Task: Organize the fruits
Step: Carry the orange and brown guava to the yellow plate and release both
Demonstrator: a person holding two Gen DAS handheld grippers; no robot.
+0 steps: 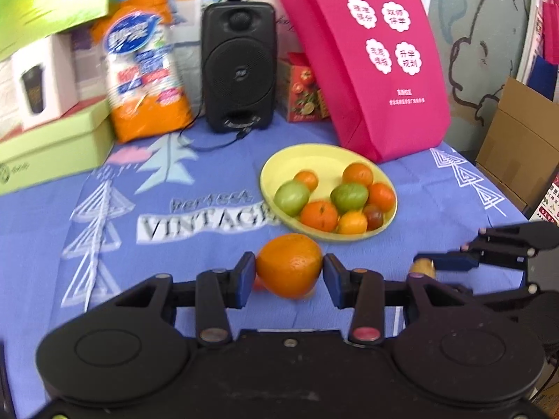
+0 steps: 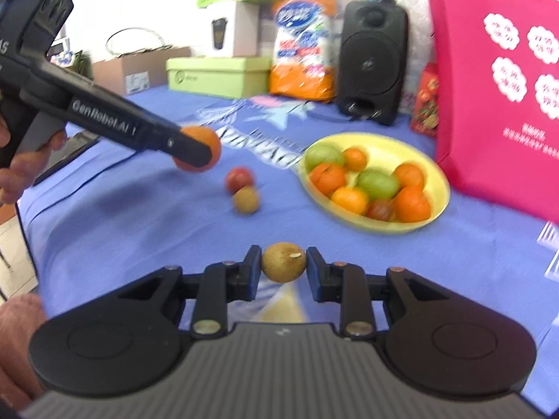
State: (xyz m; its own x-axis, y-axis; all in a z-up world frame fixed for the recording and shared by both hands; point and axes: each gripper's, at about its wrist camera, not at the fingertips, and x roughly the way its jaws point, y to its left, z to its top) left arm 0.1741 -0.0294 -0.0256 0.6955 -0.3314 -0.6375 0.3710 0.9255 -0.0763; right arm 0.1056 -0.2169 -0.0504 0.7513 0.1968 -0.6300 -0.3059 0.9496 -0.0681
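Left gripper clamps an orange; right gripper pinches a small brown fruit, possibly a longan. Beyond, two loose fruits lie on the cloth, beside the filled yellow bowl.

At the back of the blue printed tablecloth stands a black speaker, its thin black cable curling across the cloth. Left of it leans an orange-and-white plastic packet, then a pale green flat box bearing a white mug carton. Right of the speaker, a red fruit-printed carton sits behind a leaning pink fabric tote bag
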